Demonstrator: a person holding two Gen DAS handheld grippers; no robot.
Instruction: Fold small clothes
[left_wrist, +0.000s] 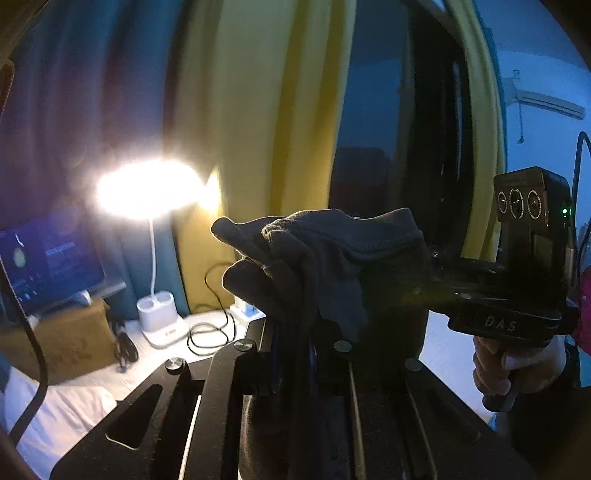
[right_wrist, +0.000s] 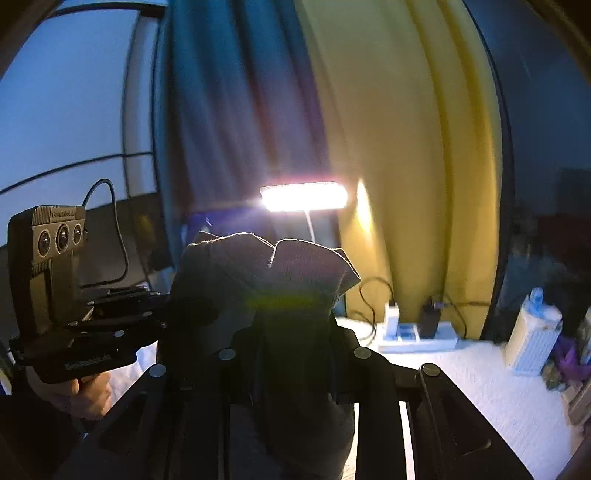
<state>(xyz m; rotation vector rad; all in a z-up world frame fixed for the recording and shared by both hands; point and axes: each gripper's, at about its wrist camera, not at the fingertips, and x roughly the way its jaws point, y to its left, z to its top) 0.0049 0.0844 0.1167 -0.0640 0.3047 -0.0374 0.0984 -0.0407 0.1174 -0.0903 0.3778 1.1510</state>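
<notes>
Both hand-held grippers clamp 1 dark small garment (left_wrist: 325, 258) that I hold aloft: my left hand-held gripper (left_wrist: 291, 295) pinches its left end, my right hand-held gripper (right_wrist: 291, 314) its right. Its long axis runs side to side between them, equally near both. Lettering reads "DAS" (left_wrist: 500, 324); other writing blurs.

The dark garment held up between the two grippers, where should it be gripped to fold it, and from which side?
Grip the dark garment at its top edge's outer corners, each gripper coming from its own side. It hangs bunched from that edge, so spreading the corners would probably flatten it.
</notes>
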